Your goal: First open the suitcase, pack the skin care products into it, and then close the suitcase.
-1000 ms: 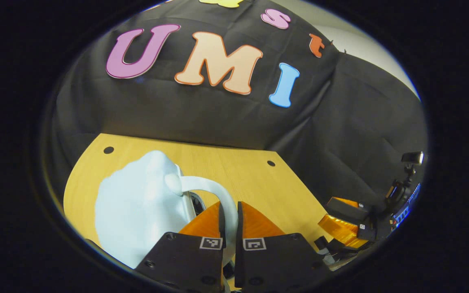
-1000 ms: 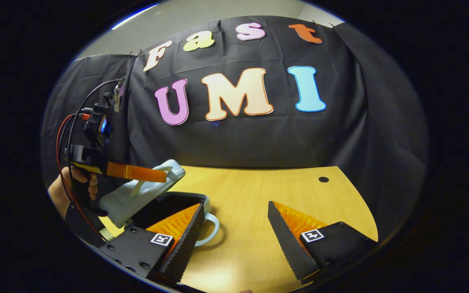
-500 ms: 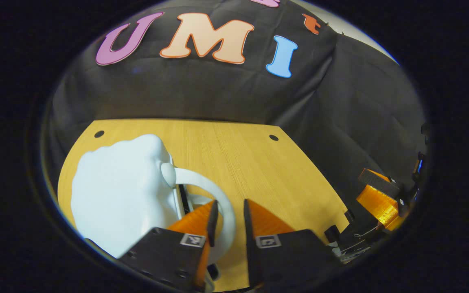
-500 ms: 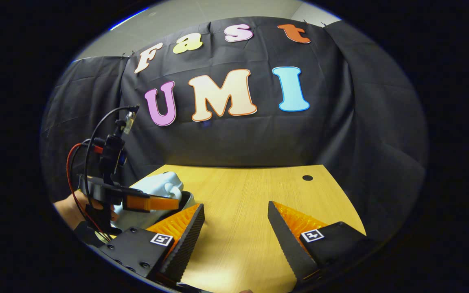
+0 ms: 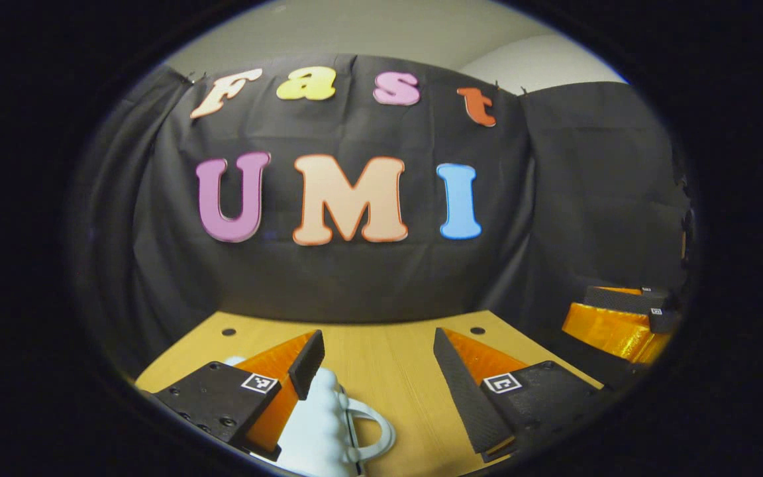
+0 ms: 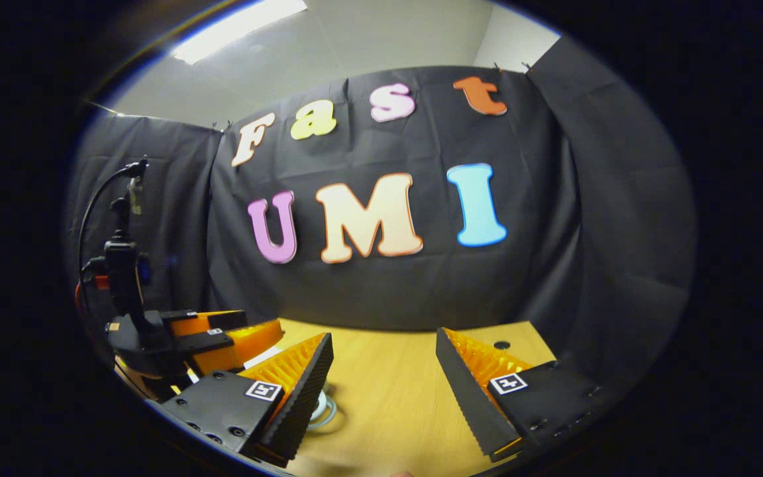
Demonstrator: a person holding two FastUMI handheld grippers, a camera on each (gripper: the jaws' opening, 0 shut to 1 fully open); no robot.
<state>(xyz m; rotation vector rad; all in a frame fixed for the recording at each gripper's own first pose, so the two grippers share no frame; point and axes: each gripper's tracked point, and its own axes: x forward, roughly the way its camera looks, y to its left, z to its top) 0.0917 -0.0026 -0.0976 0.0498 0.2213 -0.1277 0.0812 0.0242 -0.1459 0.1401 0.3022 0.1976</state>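
A pale blue suitcase [image 5: 318,430] with a white loop handle [image 5: 376,438] lies on the wooden table [image 5: 381,361], its lid down. My left gripper [image 5: 378,344] hangs open just above it, with the left finger over the case and nothing between the fingers. In the right gripper view my right gripper [image 6: 385,344] is open over bare table [image 6: 388,397]. A bit of the suitcase handle [image 6: 326,412] peeks out behind its left finger. The left gripper [image 6: 222,338] shows at the left, and the right gripper [image 5: 620,318] at the far right of the left gripper view.
Black cloth walls close the table's far side and both sides. Small round holes [image 5: 477,330] mark the tabletop near its back edge. Cables and a mount [image 6: 120,258] rise above the left gripper.
The suitcase lid, held up by its handle a second ago, has come down. My left gripper let go of the handle, opened and tilted up. The right gripper tilted up too.
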